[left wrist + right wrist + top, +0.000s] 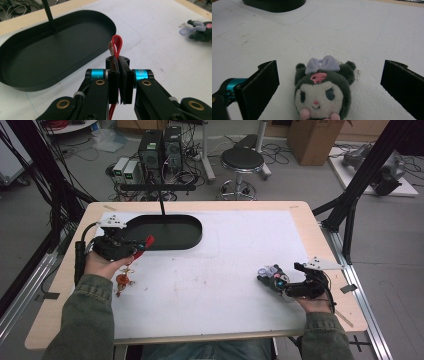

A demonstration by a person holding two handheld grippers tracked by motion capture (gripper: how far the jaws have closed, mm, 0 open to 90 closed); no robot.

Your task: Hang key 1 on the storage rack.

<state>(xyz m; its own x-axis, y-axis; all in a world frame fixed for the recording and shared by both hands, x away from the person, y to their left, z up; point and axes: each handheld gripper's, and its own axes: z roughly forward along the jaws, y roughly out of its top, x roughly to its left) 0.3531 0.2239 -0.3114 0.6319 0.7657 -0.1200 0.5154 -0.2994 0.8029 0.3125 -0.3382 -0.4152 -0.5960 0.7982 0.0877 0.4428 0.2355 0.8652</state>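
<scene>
My left gripper (119, 62) is shut on a red cord loop (117, 46), held just in front of a black oval tray (50, 57). In the high view the left gripper (142, 245) is at the tray's (190, 232) near left rim. An orange charm (122, 279) on the same cord hangs below the hand, down at the mat. On the right, a small dark plush toy (323, 92) with a lilac bow lies on the mat between the wide-apart jaws of my right gripper (332, 75). The jaws do not touch the plush toy (271, 271).
A white mat (225, 255) covers the wooden table. A thin black post with a crossbar (161, 195) rises from the tray's far side. Beyond the table are a stool (241, 162), computer boxes and cables on the floor.
</scene>
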